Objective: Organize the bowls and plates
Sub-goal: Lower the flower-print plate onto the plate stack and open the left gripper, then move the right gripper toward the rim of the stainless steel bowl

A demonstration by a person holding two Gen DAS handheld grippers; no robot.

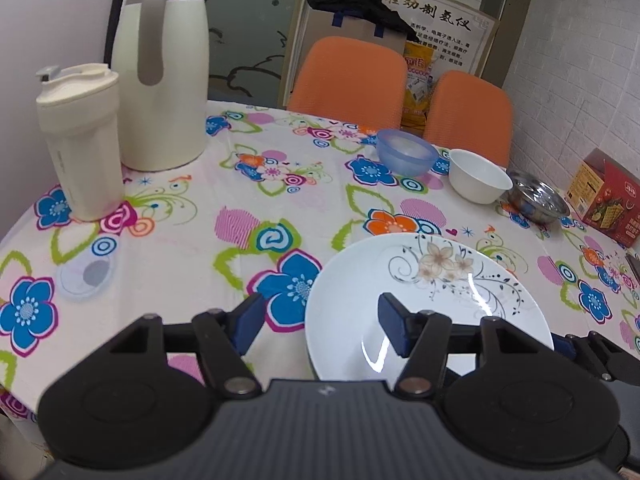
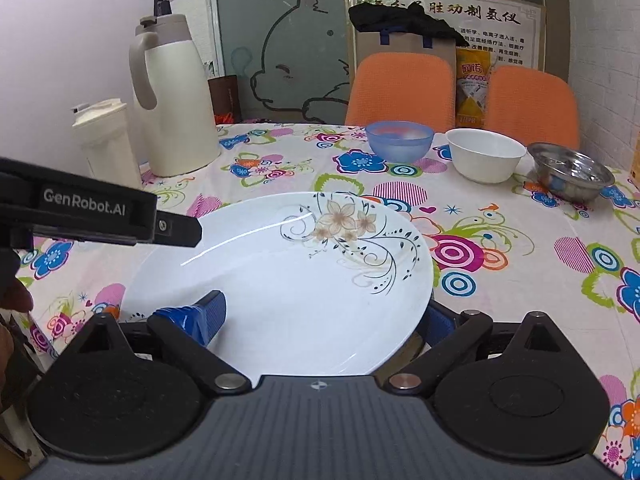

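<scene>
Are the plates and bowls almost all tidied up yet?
Not yet, it looks just started. Nothing is stacked. The flowered plate sits between both grippers' open jaws. The blue bowl, white bowl and metal bowl stand apart along the table's far side.

We see both views evenly lit by soft indoor light from overhead, with only faint shadows. Thin curved streaks of glare cross the white plate (image 2: 288, 280), and the steel bowl (image 2: 572, 176) carries small highlights. The fisheye lens bends the table edge and walls, and the corners fall to dark vignette. Focus holds in the middle distance; the wall poster (image 2: 472, 16) reads slightly soft, with glare on its plastic cover.
</scene>
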